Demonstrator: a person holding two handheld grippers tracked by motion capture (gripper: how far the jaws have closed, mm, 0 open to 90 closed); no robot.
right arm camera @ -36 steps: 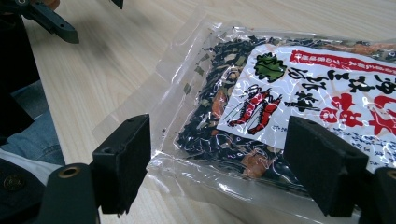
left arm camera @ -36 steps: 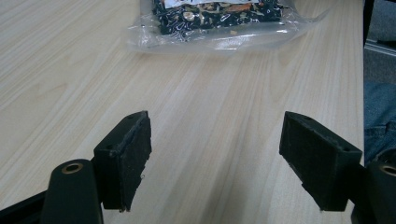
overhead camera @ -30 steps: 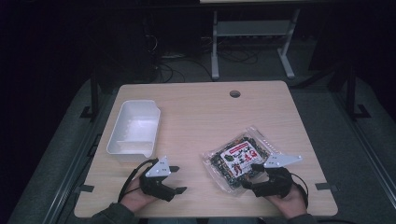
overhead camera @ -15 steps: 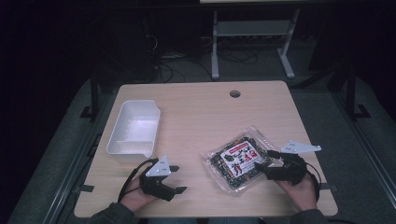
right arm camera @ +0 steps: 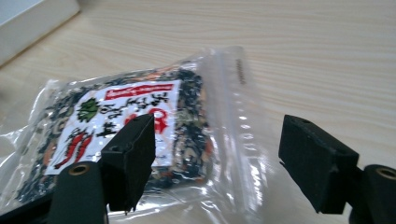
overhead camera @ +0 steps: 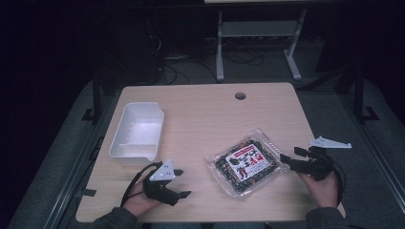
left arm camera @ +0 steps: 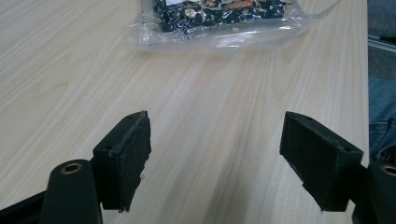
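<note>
A clear zip bag [overhead camera: 245,164] of dark dried mix with a white and red label lies flat on the wooden table [overhead camera: 210,114], right of centre. My right gripper [overhead camera: 292,156] hovers at the bag's right edge, open and pointing left at it. In the right gripper view the bag [right arm camera: 140,105] lies between and just beyond the open right gripper [right arm camera: 219,133], its zip end nearest. My left gripper [overhead camera: 183,182] rests open near the front edge, left of the bag. The left gripper view has the open left gripper [left arm camera: 217,128] over bare wood, the bag [left arm camera: 224,18] farther off.
A white tray [overhead camera: 137,130], empty, stands at the table's left side; its corner [right arm camera: 32,21] appears in the right gripper view. A round cable hole [overhead camera: 240,96] sits near the back edge. The right hand is close to the table's right edge.
My right gripper has moved right and slightly back, from over the bag's near corner to beside its right edge. The left gripper and the bag have stayed put.
</note>
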